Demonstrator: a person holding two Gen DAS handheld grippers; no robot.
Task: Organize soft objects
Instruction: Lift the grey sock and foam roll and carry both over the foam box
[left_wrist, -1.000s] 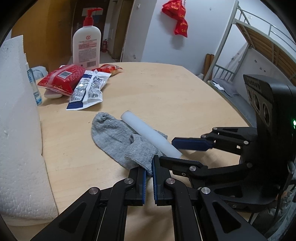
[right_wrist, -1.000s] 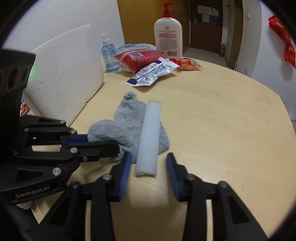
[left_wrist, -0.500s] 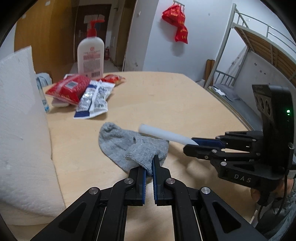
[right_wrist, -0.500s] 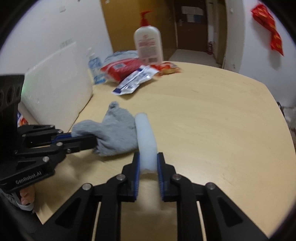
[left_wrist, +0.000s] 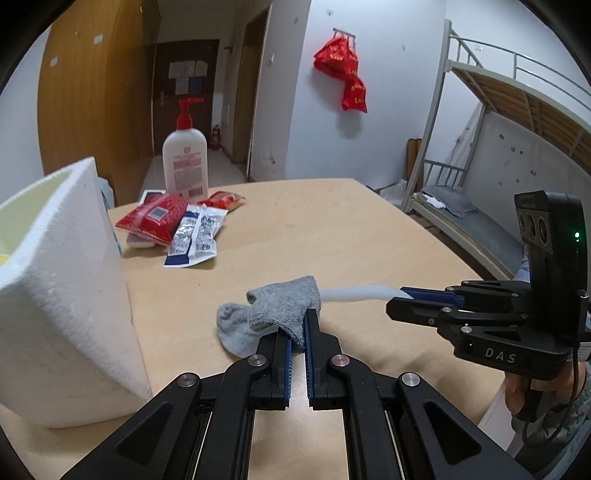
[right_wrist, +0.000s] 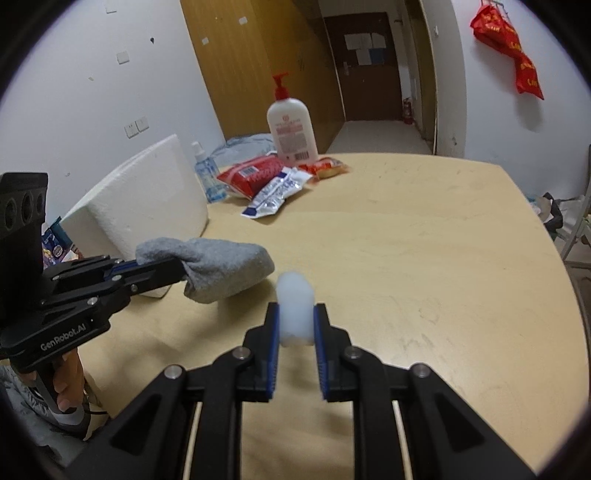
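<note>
Left wrist view: left claw (left_wrist: 298, 334) clamped on grey sock (left_wrist: 273, 314) above the counter (left_wrist: 332, 229); right claw (right_wrist: 295, 325) grips white foam tube (right_wrist: 294, 310).

I see soft, even indoor light with no harsh glare; the tabletop (left_wrist: 332, 229) shows only faint shadows under what lies on it. Both fisheye views bend straight lines near the edges and end in a dark round vignette. My right view is hazier, and the white foam roll (right_wrist: 294, 314) looks blurred.
</note>
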